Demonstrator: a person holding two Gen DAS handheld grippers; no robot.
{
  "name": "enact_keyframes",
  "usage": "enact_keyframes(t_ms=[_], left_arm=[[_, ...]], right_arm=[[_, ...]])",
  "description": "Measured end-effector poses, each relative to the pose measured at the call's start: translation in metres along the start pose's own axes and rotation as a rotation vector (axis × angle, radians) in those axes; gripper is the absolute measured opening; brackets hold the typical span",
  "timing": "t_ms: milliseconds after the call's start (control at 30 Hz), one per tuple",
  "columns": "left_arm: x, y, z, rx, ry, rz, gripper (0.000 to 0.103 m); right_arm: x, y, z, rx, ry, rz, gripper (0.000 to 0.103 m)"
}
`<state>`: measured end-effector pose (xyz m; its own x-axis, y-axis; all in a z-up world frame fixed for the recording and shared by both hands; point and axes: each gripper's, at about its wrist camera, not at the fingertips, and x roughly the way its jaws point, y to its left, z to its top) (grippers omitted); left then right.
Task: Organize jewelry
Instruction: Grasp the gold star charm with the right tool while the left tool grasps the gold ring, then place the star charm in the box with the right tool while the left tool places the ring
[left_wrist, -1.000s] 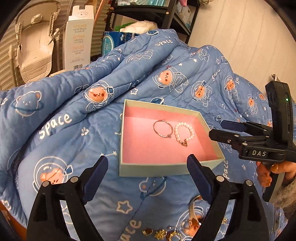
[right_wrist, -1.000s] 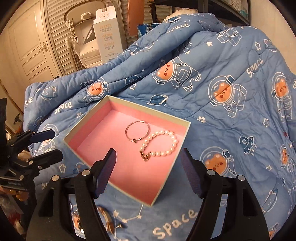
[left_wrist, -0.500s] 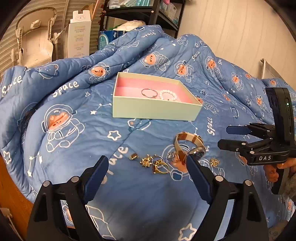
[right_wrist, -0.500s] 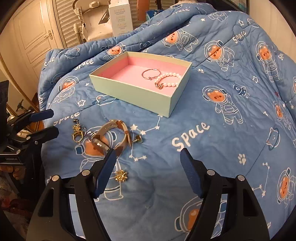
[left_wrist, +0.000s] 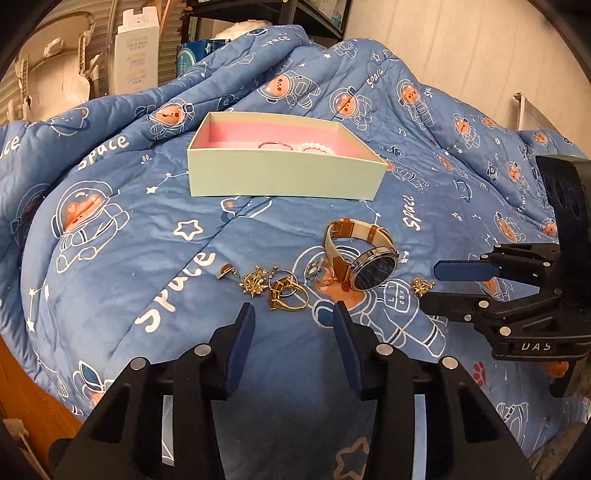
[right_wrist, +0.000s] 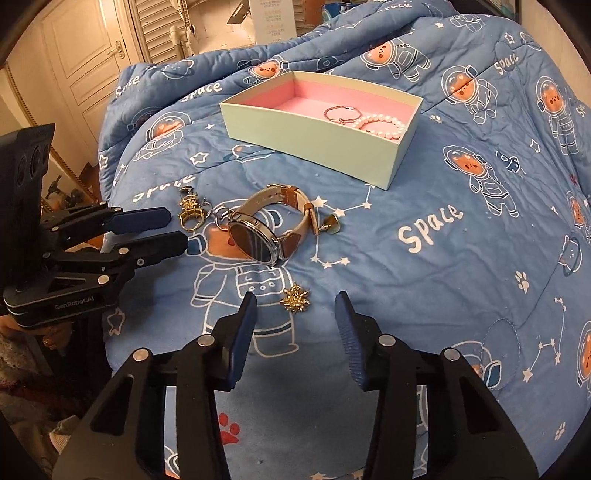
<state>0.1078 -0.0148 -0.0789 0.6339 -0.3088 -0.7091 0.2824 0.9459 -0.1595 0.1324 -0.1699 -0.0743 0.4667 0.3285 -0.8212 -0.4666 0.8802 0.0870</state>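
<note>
- Both grippers pulled back from the box (left_wrist: 284, 173); loose pieces now in view on the quilt (left_wrist: 147, 240).
- Left gripper (left_wrist: 293, 317) fingers narrowed, still apart, empty; gold rings (left_wrist: 286, 293) just ahead.
- Right gripper (right_wrist: 295, 314) fingers narrowed, apart, empty; gold star charm (right_wrist: 294, 297) between the tips, watch (right_wrist: 266, 229) beyond.
- Bangle (right_wrist: 341, 113) and pearl bracelet (right_wrist: 380, 123) unchanged in box.

A pale green box (left_wrist: 284, 177) with a pink lining sits well beyond both sets of jaws, holding a thin bangle (right_wrist: 341, 112) and a pearl bracelet (right_wrist: 380, 123) side by side. Nearer, a watch (left_wrist: 373, 271) with a tan strap lies ahead and right of the left jaws, dial tilted up. A cluster of gold rings and charms (left_wrist: 277, 288) lies just ahead of those jaws. A gold starburst charm (right_wrist: 294, 298) lies just ahead of the gap between the right jaws.
</note>
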Motion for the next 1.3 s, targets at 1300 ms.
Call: enact_keyframes(t_ms=[1300], left_arm=[[-0.011,-0.019,0.014,0.013,-0.054,-0.017,0.023]], right_arm=[[-0.007,-0.001,0.003,0.075,-0.026,0.049,0.018]])
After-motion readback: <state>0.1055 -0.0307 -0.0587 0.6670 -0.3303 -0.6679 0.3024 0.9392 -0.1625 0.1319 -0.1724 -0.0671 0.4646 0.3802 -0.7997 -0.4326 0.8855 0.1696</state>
